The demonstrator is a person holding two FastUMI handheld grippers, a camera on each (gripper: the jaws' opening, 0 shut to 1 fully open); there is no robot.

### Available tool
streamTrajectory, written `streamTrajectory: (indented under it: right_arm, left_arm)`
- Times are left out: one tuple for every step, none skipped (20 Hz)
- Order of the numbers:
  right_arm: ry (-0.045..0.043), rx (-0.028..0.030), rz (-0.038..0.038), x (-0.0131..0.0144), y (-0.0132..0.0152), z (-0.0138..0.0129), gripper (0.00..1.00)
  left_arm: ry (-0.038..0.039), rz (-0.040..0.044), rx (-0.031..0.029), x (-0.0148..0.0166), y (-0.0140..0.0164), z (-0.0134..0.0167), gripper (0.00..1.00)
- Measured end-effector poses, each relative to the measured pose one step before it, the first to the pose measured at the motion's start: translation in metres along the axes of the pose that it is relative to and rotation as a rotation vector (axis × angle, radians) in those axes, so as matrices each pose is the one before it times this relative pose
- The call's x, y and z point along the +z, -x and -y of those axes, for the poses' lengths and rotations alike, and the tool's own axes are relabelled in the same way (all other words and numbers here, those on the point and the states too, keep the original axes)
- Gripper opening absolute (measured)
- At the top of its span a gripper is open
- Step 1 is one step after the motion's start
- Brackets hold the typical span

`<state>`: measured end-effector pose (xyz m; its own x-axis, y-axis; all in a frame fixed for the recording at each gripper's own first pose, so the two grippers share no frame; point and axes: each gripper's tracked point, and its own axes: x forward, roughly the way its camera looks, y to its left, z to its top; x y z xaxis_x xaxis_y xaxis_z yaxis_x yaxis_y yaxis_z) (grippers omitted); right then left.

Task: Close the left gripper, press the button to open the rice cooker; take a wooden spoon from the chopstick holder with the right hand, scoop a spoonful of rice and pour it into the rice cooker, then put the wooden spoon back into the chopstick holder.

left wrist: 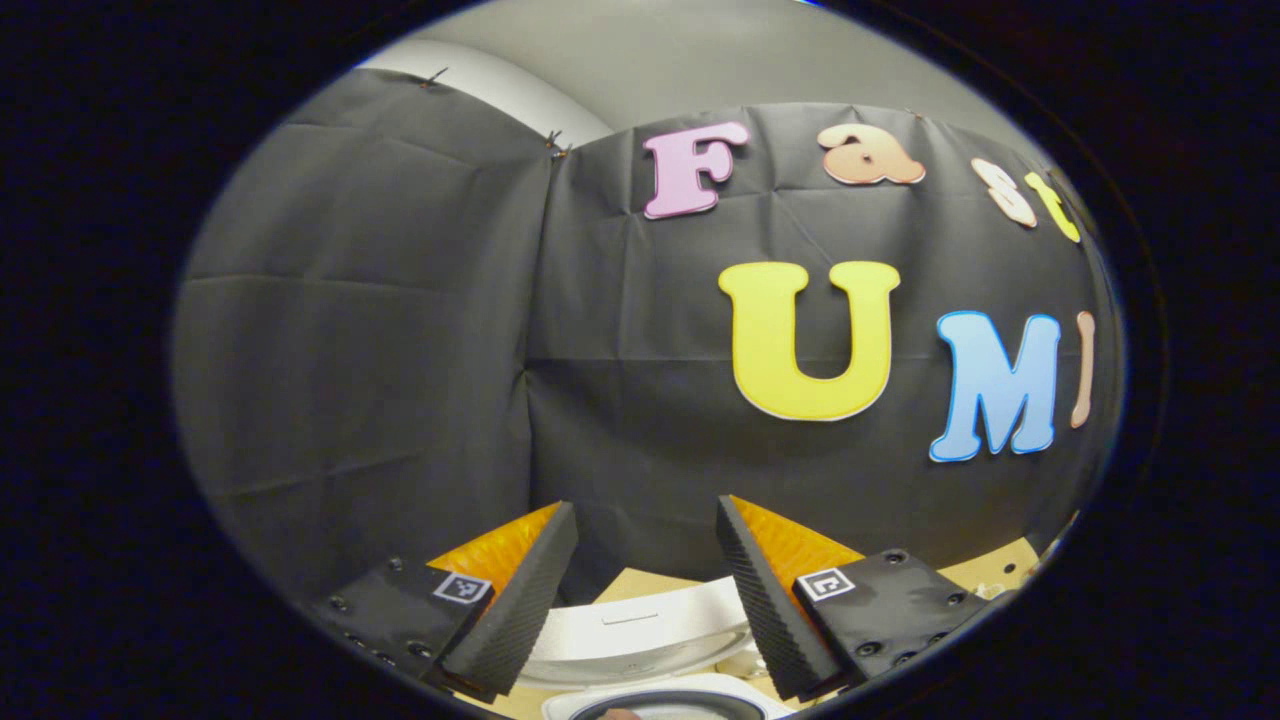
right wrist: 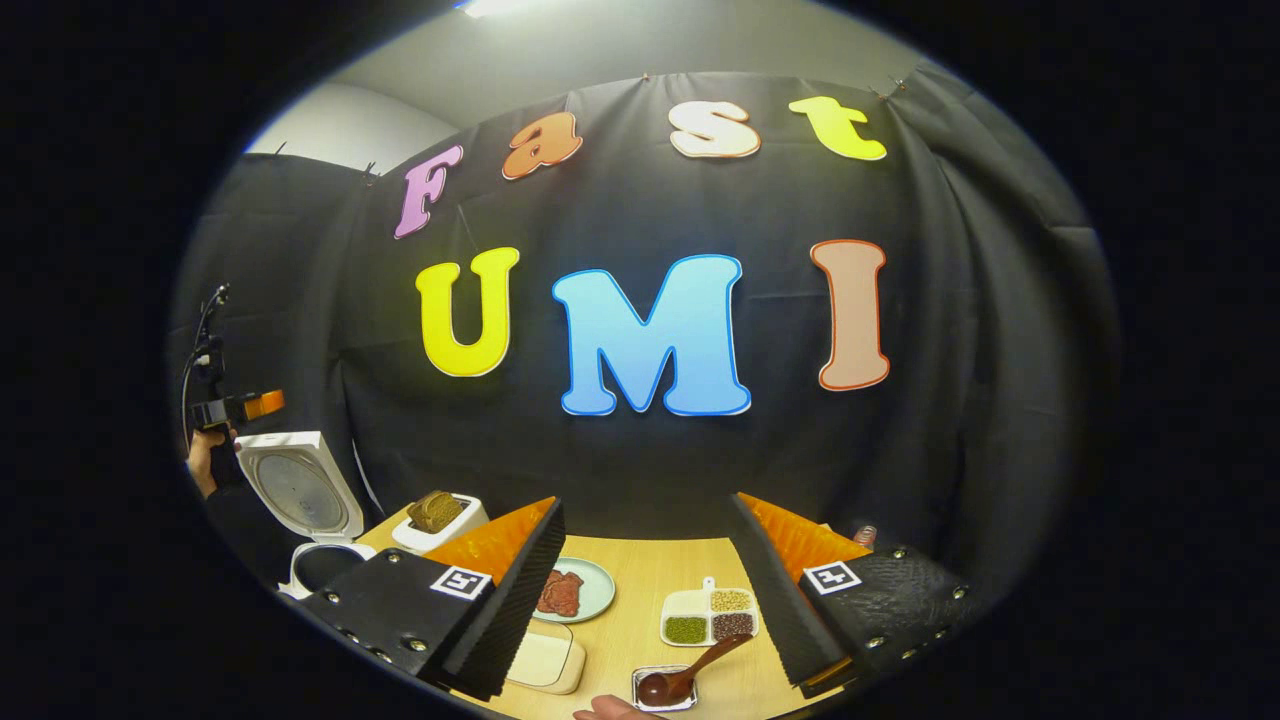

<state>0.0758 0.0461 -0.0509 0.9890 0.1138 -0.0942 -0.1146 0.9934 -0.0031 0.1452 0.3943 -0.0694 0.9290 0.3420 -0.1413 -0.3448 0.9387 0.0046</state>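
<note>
Wooden and brown, the long-handled spoon lies with its bowl in a small clear square dish at about 6 o'clock in the right gripper view, handle slanting up toward 2 o'clock; a fingertip shows just beside it at the bottom edge. The right tool hangs above the pale wooden counter with its fingers apart and nothing between them.

The white rice cooker stands at 9 o'clock in that view with its lid tilted up, so the button step looks done. Above it the left tool is held in a hand; from here I cannot tell its spread. In the left gripper view the left tool has its fingers apart, holding nothing, over the raised white lid and the pot rim at 6 o'clock.

Near the spoon sit a white four-part tray of coloured grains and a pale green round plate with reddish food.

I cannot make out a chopstick holder, nor whether rice has gone in. The right tool has yet to grip the spoon.
</note>
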Motion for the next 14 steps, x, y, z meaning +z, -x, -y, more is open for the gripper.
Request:
streamTrajectory:
  right_arm:
    - [-0.00690, 0.00109, -0.00171, 0.00013, -0.00115, -0.00078, 0.98]
    - [-0.00390, 0.00113, -0.00092, -0.00043, -0.00057, -0.00007, 0.98]
    - [0.00064, 0.00065, -0.00148, 0.00013, 0.00008, -0.00023, 0.98]
    - [0.00385, 0.00167, -0.00209, -0.00093, -0.00077, -0.00039, 0.98]
    - [0.00296, 0.00016, -0.00239, -0.00086, -0.00009, -0.00018, 0.98]
    - [-0.00108, 0.00015, -0.00276, -0.00072, -0.00054, 0.00014, 0.98]
    - [-0.00908, 0.00204, -0.00533, -0.00099, -0.00060, -0.00040, 0.98]
    - [-0.01883, 0.00839, -0.00576, -0.00150, 0.00034, -0.00227, 0.98]
    - [-0.02483, 0.01897, -0.00150, 0.00005, 0.00062, -0.00343, 0.98]
    - [-0.02349, 0.01209, -0.00187, -0.00051, -0.00115, -0.00334, 0.98]
    - [-0.01444, 0.00381, -0.00124, -0.00100, -0.00002, 0.00216, 0.98]
    - [-0.00406, 0.00093, -0.00038, -0.00022, -0.00013, 0.00157, 0.98]
    - [-0.00324, -0.00132, 0.00100, 0.00063, 0.00050, 0.00108, 0.98]
    - [0.00031, 0.00309, 0.00189, 0.00057, -0.00012, -0.00089, 0.98]
  left_arm:
    - [0.00756, -0.02325, 0.01503, -0.00993, -0.00765, -0.00598, 0.95]
    - [0.00351, -0.02346, 0.01782, -0.00738, -0.00730, -0.00651, 0.95]
    - [0.00518, -0.01743, 0.00953, -0.00736, -0.00578, -0.00323, 0.95]
    - [0.00454, -0.01879, 0.00545, -0.00702, -0.00292, -0.00112, 0.96]
    - [-0.00124, -0.02107, 0.00138, -0.00774, -0.00097, -0.00081, 0.93]
    - [-0.00662, -0.02695, 0.00485, -0.00917, 0.00061, 0.00016, 0.93]
    - [-0.02236, 0.03605, 0.00160, 0.00598, 0.00536, 0.00038, 0.96]
    - [0.00139, -0.01804, -0.00358, -0.00500, 0.00507, 0.00244, 0.95]
    - [0.00669, 0.00872, -0.00416, 0.00041, 0.00231, 0.00134, 0.94]
    - [0.00771, -0.00449, -0.00079, -0.00111, 0.00466, 0.00130, 1.00]
    - [-0.00110, -0.00225, -0.00141, -0.00398, 0.00440, 0.00073, 0.98]
    - [-0.00634, 0.01022, 0.00033, -0.00145, 0.00579, 0.00247, 0.96]
    - [-0.00631, 0.01060, 0.00040, -0.00152, 0.00898, 0.00258, 1.00]
    - [-0.00634, 0.02106, -0.00402, -0.00107, 0.00718, 0.00271, 1.00]
